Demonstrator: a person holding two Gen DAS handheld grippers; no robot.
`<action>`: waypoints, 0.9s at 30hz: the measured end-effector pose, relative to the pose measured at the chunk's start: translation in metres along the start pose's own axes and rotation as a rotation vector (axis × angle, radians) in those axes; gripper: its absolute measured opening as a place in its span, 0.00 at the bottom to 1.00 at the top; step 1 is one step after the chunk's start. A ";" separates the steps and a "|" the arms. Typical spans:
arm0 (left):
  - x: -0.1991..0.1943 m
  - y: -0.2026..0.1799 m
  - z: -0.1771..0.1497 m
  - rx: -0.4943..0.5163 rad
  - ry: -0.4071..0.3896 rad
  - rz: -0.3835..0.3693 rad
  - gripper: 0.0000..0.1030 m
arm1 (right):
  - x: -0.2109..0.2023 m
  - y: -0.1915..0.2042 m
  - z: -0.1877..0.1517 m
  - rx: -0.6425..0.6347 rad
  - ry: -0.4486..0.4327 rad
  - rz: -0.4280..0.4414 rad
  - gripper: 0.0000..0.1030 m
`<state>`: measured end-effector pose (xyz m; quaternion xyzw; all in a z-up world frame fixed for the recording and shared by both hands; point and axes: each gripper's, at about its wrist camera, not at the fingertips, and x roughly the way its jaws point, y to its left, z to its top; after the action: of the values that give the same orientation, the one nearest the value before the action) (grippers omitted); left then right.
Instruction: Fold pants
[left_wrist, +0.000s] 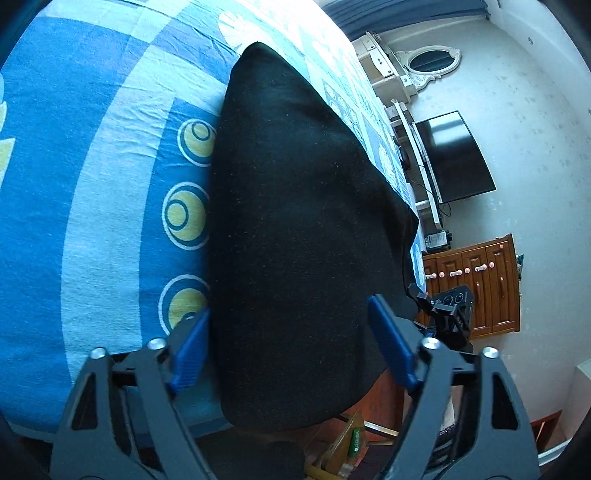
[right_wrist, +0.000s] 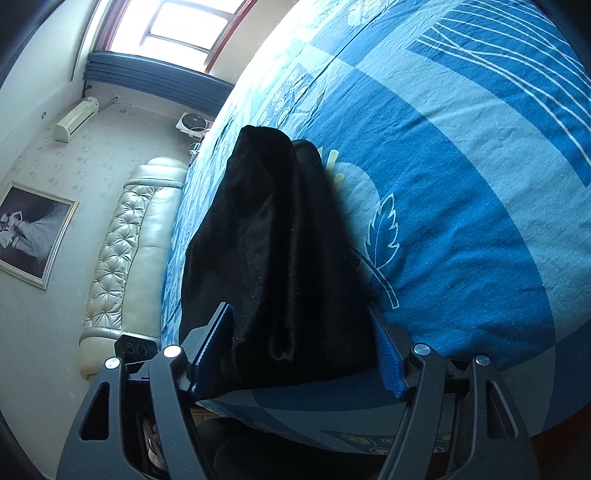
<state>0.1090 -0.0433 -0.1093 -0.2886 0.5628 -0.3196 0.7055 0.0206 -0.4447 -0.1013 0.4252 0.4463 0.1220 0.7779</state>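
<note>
Black pants (left_wrist: 295, 229) lie on the blue patterned bed sheet (left_wrist: 92, 184), both grippers spread wide.

The left gripper (left_wrist: 291, 347) and right gripper (right_wrist: 303, 350) hover with fingers released, straddling the pants' near edge at 6 o'clock; the fabric runs toward 12 o'clock, a television (left_wrist: 454, 155) at 3 o'clock.

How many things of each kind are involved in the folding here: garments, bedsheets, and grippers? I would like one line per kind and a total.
Black fabric pants: 1
Blue patterned bedsheet: 1
Black two-finger grippers with blue pads: 2, the left gripper and the right gripper, both with jaws open around the pants
Total: 4
</note>
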 end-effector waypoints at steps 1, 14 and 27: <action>0.004 0.000 0.001 -0.002 0.010 0.014 0.62 | 0.000 0.000 -0.001 0.000 -0.001 -0.002 0.56; -0.025 -0.015 0.008 0.060 -0.067 0.081 0.28 | 0.023 0.032 -0.010 -0.034 0.013 0.010 0.42; -0.138 0.062 -0.003 -0.033 -0.167 0.139 0.28 | 0.128 0.117 -0.049 -0.138 0.201 0.143 0.41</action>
<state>0.0915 0.1027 -0.0732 -0.2860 0.5261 -0.2353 0.7656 0.0766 -0.2733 -0.0984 0.3869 0.4811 0.2497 0.7460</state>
